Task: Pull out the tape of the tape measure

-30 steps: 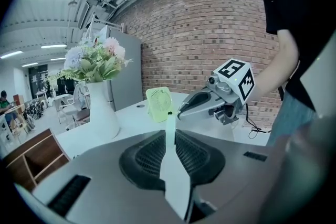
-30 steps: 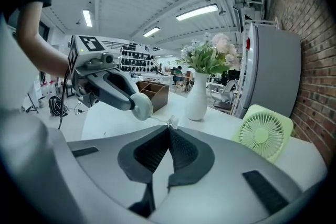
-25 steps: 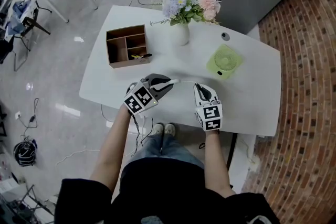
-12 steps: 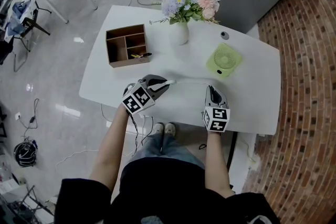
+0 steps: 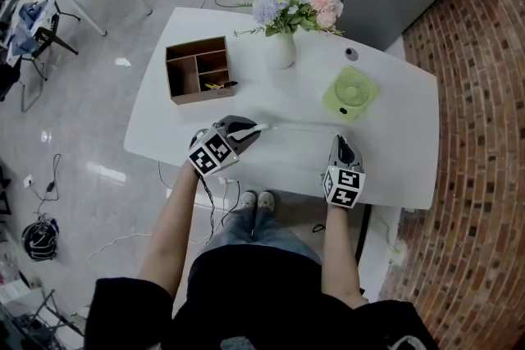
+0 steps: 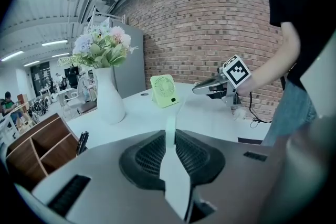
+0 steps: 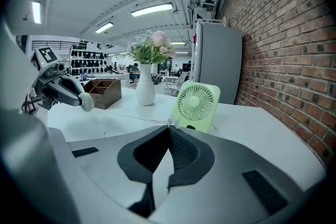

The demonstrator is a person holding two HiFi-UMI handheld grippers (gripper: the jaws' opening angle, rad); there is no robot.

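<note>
Tape drawn out between my two grippers, over the table's near side.
My left gripper (image 5: 251, 128) has its fingers clamped on the tape measure (image 6: 170, 139). My right gripper (image 7: 169, 124), at its 3 o'clock, has its fingers together, pinching the tape (image 5: 297, 125) by its end. The tape spans the gap just above the table (image 5: 394, 119). The fan (image 5: 350, 93) sits at the right gripper's 12 o'clock, the box (image 5: 197, 70) at the left gripper's 11.
</note>
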